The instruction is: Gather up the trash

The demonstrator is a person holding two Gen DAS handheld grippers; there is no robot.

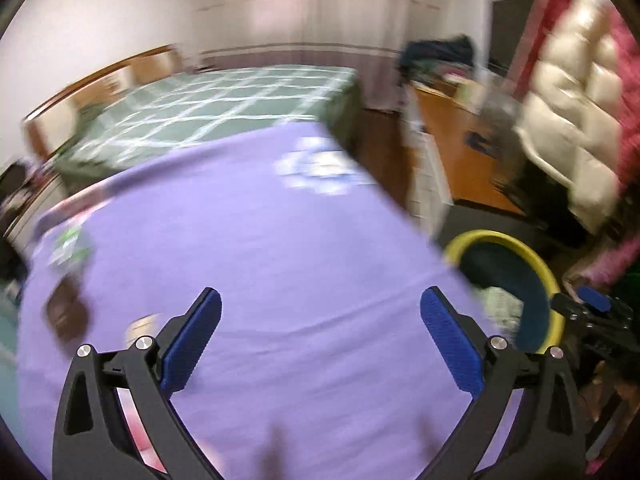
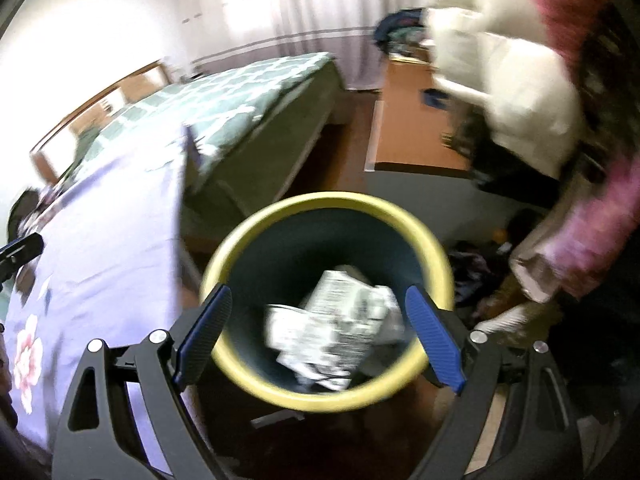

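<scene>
The right gripper [image 2: 320,332] hangs with its jaws wide and empty over the yellow-rimmed bin [image 2: 436,248] at the centre of its frame, where crumpled paper [image 2: 332,324] already lies inside. The left gripper [image 1: 320,336], equally wide and empty, faces the purple cloth [image 1: 280,248]. The next pick seems best aimed at the blurred scraps [image 1: 68,248] at that frame's left edge (identity unclear), approached slowly enough for the view to settle before closing.

The left gripper [image 1: 320,334] hangs spread wide over the purple sheet [image 1: 256,248], yellow-rimmed bin [image 1: 516,248] at right.
</scene>
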